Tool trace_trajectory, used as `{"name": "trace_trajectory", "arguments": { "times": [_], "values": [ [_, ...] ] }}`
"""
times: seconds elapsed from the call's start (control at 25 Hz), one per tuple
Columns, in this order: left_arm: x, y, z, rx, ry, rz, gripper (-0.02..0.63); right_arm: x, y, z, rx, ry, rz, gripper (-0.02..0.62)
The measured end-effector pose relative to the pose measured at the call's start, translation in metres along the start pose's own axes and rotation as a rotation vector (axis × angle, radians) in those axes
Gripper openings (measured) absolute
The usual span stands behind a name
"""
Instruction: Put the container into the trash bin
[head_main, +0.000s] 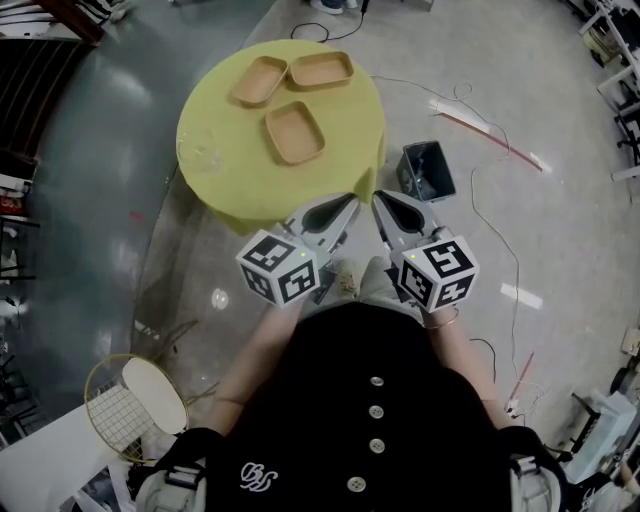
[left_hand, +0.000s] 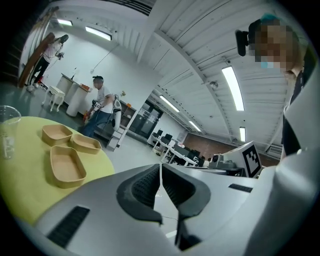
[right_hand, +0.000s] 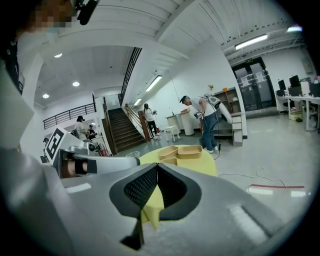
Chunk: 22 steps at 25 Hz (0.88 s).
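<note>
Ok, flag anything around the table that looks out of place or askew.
Nothing on the table stands out: three containers sit upright and empty. The trash bin stands upright beside it. Only oddity: loose cables trailing across the floor near the bin.

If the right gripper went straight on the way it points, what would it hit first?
Probably the near edge of the yellow table: the right gripper, shut and empty, points at it, short of the containers. Depth is unclear.

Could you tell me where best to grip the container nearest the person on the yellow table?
Probably its near short rim wall, from above on the near side, one jaw inside: the container lies flat, shallow and open-topped, that end closest in the head view.
</note>
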<state>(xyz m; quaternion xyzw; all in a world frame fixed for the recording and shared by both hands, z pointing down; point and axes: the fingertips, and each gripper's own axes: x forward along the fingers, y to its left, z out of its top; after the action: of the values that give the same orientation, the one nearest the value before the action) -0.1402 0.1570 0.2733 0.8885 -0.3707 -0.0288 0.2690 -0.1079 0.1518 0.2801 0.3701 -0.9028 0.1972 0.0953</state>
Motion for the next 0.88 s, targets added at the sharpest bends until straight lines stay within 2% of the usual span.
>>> {"name": "trace_trajectory", "arguments": {
  "times": [0.4,0.72,0.88],
  "values": [
    [0.008,0.017,-0.007,-0.037,0.028,0.033,0.023,0.02,-0.009,-0.007,0.018,0.054,0.031,0.003],
    [0.023,0.053,0.005,-0.057,0.013,0.116,0.023,0.056,-0.028,0.004,0.003,0.097,0.087,0.003],
    [0.038,0.065,0.013,-0.05,-0.023,0.131,0.023,0.074,-0.04,0.005,0.003,0.134,0.128,0.003]
  ]
}}
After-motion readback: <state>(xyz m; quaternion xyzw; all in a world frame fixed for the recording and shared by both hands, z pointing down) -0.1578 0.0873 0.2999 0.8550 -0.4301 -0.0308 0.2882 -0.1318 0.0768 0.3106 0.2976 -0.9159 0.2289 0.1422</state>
